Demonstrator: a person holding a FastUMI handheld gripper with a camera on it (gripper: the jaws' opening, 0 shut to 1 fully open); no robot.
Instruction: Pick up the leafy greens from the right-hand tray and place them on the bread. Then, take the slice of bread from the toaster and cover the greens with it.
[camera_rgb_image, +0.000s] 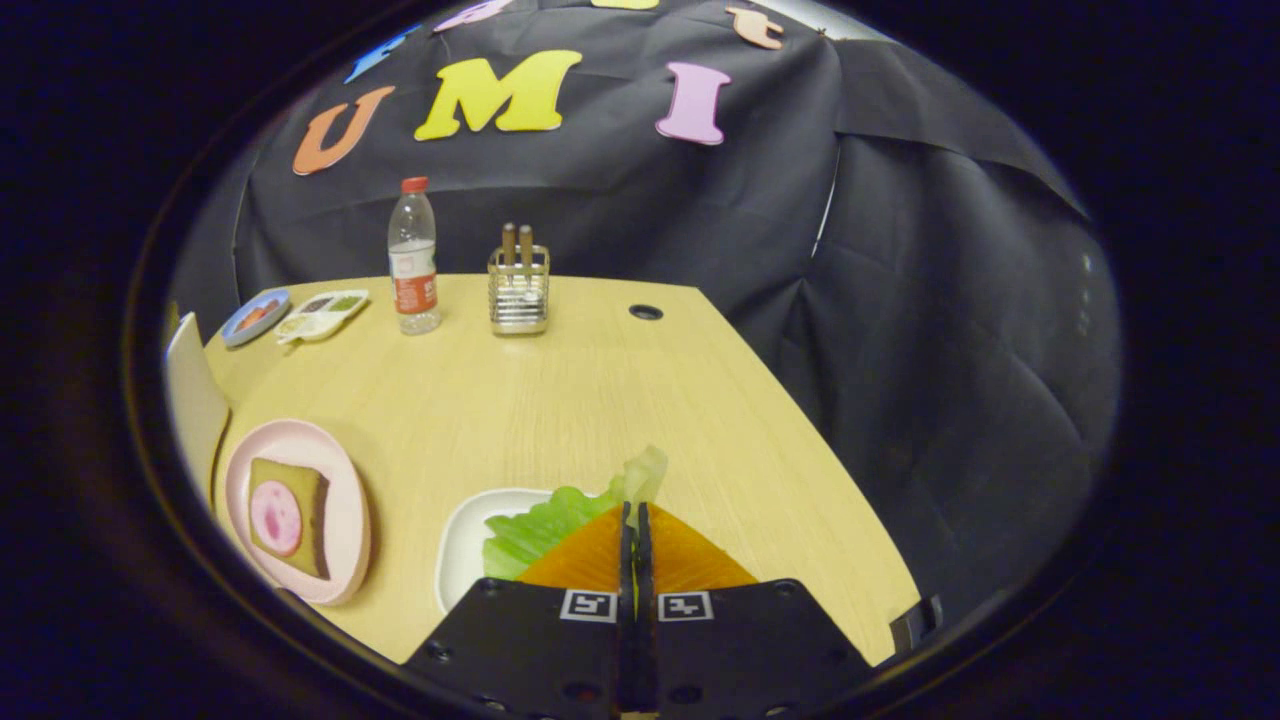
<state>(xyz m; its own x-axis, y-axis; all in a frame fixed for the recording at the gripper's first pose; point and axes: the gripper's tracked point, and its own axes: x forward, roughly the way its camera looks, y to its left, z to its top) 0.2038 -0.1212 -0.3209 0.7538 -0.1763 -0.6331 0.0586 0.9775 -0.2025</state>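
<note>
Gripper view: jaws tight on half-hidden leafy greens (560, 525).

Even, bright overhead light on the table (560, 400), soft shadows, strong fisheye bending, slightly soft edges.

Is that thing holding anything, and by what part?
Yes: the hand-held gripper is shut on the lettuce, pinching its pale edge above the white tray.

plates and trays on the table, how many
4: pink plate with bread left of the fingers, white tray under the lettuce, blue plate and white divided tray far back beside the bottle.
</note>
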